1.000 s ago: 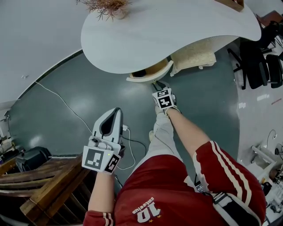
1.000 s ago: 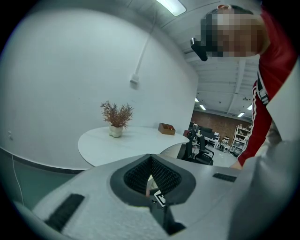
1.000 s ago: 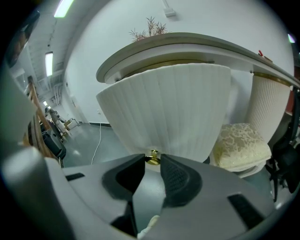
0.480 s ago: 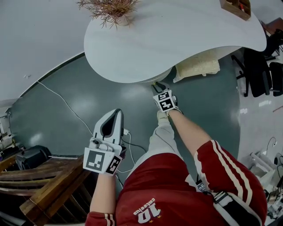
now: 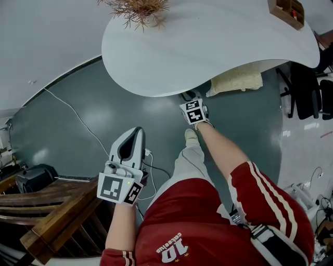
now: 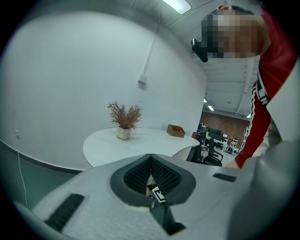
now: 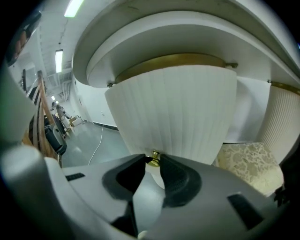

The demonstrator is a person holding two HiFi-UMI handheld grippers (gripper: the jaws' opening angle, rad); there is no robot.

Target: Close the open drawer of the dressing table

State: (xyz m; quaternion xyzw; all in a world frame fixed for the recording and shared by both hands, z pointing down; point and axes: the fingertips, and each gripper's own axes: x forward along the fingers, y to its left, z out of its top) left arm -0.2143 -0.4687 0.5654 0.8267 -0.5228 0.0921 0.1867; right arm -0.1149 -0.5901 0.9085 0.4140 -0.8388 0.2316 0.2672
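The white dressing table has a curved top. Its drawer has a ribbed white front and sits pushed in under the top; in the head view the top hides it. My right gripper reaches to the table's edge. In the right gripper view, my right gripper is shut on the small gold knob of the drawer. My left gripper hangs back over the grey floor at the lower left, away from the table. In its own view, the left gripper has its tips together and holds nothing.
A cream cushioned stool stands under the table just right of the drawer. A dried plant in a pot and a wooden box are on the top. A white cable crosses the floor. Wooden furniture is at lower left, office chairs at right.
The drawer stood open beyond the table's edge a second ago; it has slid in under the top. My right gripper moved toward the table with the knob. The left gripper barely moved.
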